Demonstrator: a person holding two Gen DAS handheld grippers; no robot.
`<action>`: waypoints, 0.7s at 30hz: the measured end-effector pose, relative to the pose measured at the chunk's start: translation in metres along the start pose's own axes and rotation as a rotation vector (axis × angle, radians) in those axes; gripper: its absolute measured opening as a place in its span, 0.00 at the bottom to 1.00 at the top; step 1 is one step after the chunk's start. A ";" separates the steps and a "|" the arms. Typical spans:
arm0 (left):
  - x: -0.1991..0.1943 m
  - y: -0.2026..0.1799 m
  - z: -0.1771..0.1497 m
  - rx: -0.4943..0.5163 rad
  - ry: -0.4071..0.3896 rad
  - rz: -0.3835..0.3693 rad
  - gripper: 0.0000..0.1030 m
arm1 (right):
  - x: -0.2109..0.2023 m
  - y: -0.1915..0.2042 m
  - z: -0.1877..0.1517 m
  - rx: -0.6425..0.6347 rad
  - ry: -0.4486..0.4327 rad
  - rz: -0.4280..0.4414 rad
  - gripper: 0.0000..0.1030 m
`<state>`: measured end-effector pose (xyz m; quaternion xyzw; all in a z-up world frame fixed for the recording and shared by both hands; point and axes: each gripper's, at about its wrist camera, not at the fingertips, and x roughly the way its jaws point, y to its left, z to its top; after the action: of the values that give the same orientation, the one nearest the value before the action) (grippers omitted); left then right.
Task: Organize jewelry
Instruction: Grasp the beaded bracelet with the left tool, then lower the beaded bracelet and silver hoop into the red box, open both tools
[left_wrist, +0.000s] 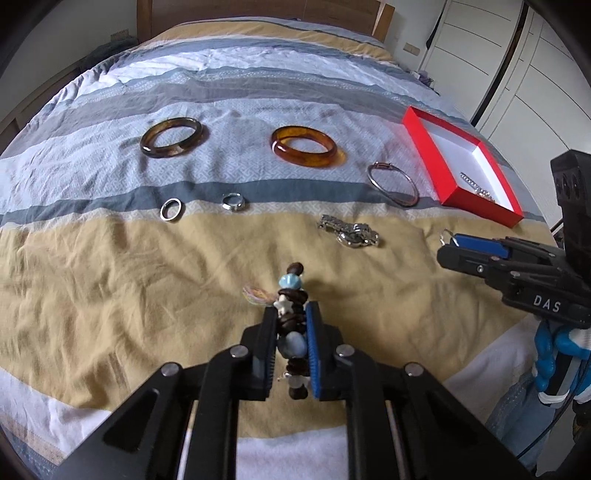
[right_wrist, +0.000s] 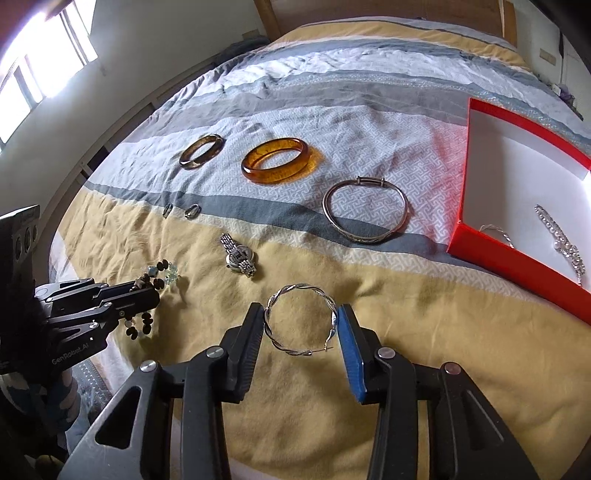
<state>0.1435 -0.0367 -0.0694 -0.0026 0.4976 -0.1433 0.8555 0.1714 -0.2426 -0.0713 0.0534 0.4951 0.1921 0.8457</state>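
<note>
My left gripper (left_wrist: 293, 310) is shut on a bracelet of brown and pale blue beads (left_wrist: 291, 284), held just above the yellow band of the bedspread; the right wrist view shows that gripper (right_wrist: 147, 291) at the left with beads (right_wrist: 160, 271) sticking out. A twisted silver hoop (right_wrist: 275, 341) lies between the pads of my right gripper (right_wrist: 299, 310), and both pads touch its sides. An open red box (right_wrist: 517, 273) with a white inside sits to the right, holding a sparkly chain (right_wrist: 561, 240) and a thin silver piece (right_wrist: 498, 230).
On the bedspread lie a dark brown bangle (left_wrist: 171, 137), an amber bangle (left_wrist: 306, 147), a thin silver bangle (left_wrist: 393, 184), two rings (left_wrist: 171, 209) (left_wrist: 233, 202) and a metal watch (left_wrist: 349, 232). The bed's edge drops off at the right near the red box (left_wrist: 424, 136).
</note>
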 end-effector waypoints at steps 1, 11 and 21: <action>-0.004 -0.001 0.000 0.001 -0.006 -0.002 0.13 | -0.007 0.001 -0.001 0.001 -0.010 -0.002 0.39; -0.037 -0.050 0.038 0.086 -0.081 -0.078 0.13 | -0.078 -0.019 -0.003 0.009 -0.115 -0.064 0.39; 0.014 -0.156 0.135 0.200 -0.081 -0.196 0.13 | -0.107 -0.124 0.040 0.077 -0.169 -0.194 0.39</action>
<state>0.2273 -0.2090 0.0095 0.0282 0.4432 -0.2745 0.8529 0.1923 -0.3935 0.0014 0.0537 0.4317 0.0848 0.8964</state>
